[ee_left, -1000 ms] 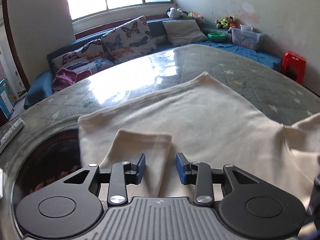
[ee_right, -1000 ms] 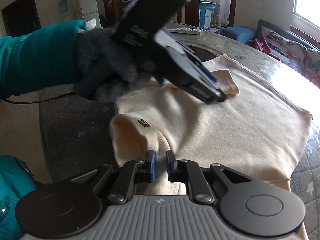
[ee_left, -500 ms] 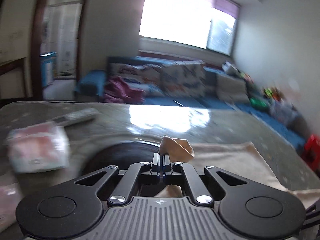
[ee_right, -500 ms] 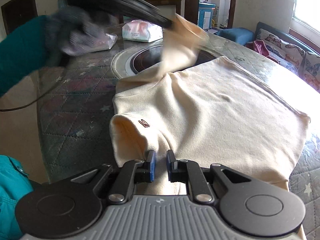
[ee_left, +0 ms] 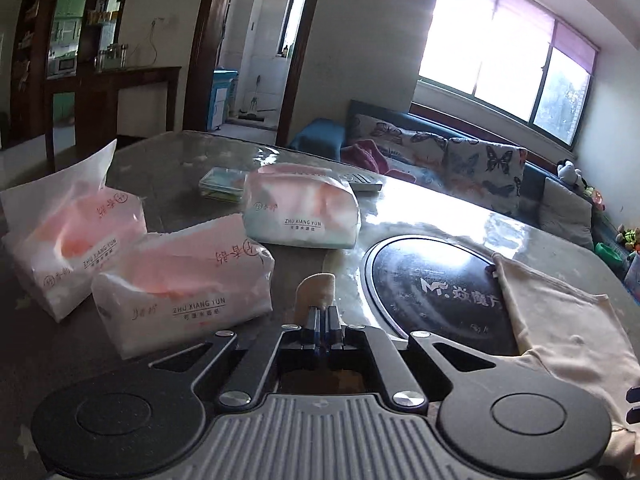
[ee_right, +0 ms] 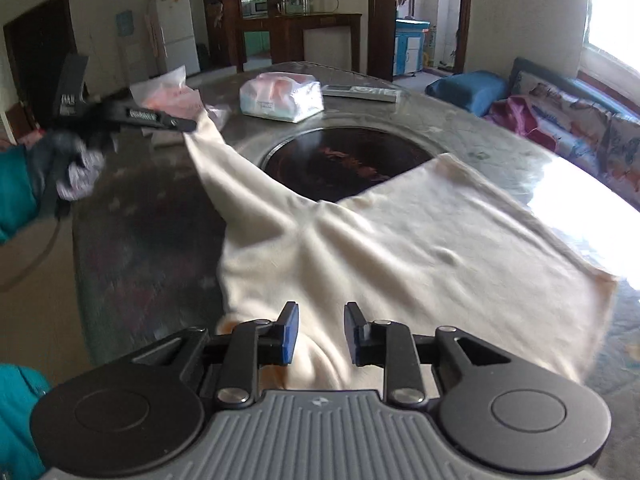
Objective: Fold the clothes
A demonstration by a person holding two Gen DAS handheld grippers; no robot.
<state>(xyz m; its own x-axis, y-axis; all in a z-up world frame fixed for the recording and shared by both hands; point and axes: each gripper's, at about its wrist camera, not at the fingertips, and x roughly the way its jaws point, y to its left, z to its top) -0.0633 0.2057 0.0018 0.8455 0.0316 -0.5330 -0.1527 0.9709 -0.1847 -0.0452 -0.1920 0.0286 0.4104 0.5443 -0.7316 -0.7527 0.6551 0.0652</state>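
No fold is made yet: the cream shirt (ee_right: 400, 248) lies spread on the surface beside the dark round plate (ee_right: 344, 160). Your left hand-held gripper (ee_left: 321, 314) is clamped on its sleeve (ee_right: 236, 176); the right hand-held gripper (ee_right: 318, 334) is opening over the collar, pressing nothing.

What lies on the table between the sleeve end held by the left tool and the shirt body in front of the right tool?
The stretched sleeve spans it, passing the dark round inset; right wrist view.

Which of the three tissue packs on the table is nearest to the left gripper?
The middle pink pack, lying just left of the left gripper. The other pink pack sits farther left, and the pale blue-white pack lies farther back.
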